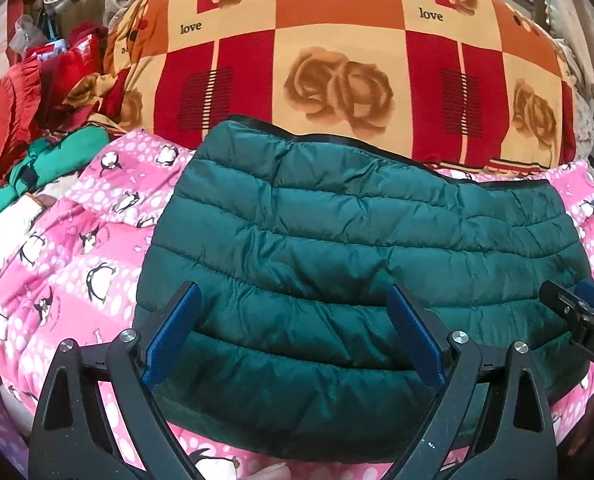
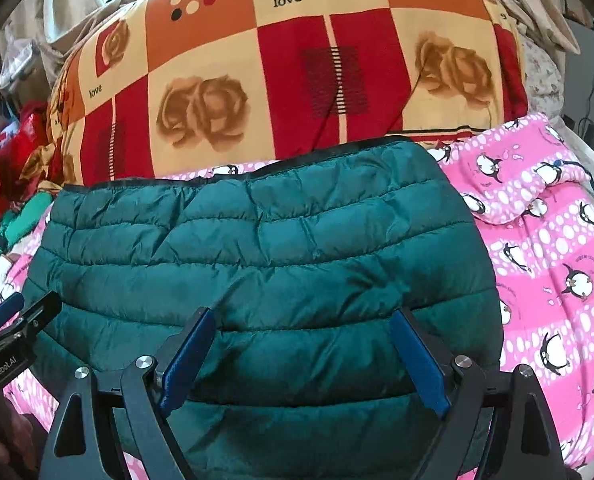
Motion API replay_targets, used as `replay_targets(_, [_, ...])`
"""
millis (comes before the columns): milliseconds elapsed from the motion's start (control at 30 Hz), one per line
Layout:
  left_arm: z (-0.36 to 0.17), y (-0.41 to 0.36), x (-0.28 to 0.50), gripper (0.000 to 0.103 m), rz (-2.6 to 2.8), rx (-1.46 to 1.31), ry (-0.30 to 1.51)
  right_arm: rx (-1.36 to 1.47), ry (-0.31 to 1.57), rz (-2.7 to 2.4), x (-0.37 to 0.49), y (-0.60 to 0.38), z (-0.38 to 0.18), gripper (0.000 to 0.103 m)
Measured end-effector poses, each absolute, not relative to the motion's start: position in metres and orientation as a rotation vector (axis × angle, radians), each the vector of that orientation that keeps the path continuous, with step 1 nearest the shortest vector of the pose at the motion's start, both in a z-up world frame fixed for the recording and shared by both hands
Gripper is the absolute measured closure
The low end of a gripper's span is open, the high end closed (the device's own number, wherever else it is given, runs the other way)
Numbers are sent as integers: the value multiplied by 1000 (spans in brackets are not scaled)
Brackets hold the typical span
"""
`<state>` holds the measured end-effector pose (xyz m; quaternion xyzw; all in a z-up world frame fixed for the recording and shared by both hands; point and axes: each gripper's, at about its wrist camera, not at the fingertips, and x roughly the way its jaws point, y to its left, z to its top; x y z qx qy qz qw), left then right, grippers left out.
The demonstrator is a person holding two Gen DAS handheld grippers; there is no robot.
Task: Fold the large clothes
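A dark green quilted puffer jacket (image 1: 361,240) lies folded into a wide rectangle on the pink penguin blanket (image 1: 77,264); it also shows in the right wrist view (image 2: 265,264). My left gripper (image 1: 295,300) is open, its blue pads spread just above the jacket's near left part, holding nothing. My right gripper (image 2: 301,320) is open above the jacket's near right part, holding nothing. The right gripper's tip shows at the right edge of the left wrist view (image 1: 577,308); the left gripper's tip shows at the left edge of the right wrist view (image 2: 17,320).
A big rolled quilt with red, orange and cream squares and roses (image 1: 337,52) lies behind the jacket. A pile of red and green clothes (image 1: 37,128) sits at the far left. The pink blanket (image 2: 557,260) extends to the right.
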<state>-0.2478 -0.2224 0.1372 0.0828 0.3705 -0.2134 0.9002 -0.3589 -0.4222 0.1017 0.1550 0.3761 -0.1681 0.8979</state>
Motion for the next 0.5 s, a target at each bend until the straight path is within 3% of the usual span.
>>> replay_targets(500, [136, -221, -246, 9, -421, 166, 759, 264, 789, -367, -349, -416, 105, 16])
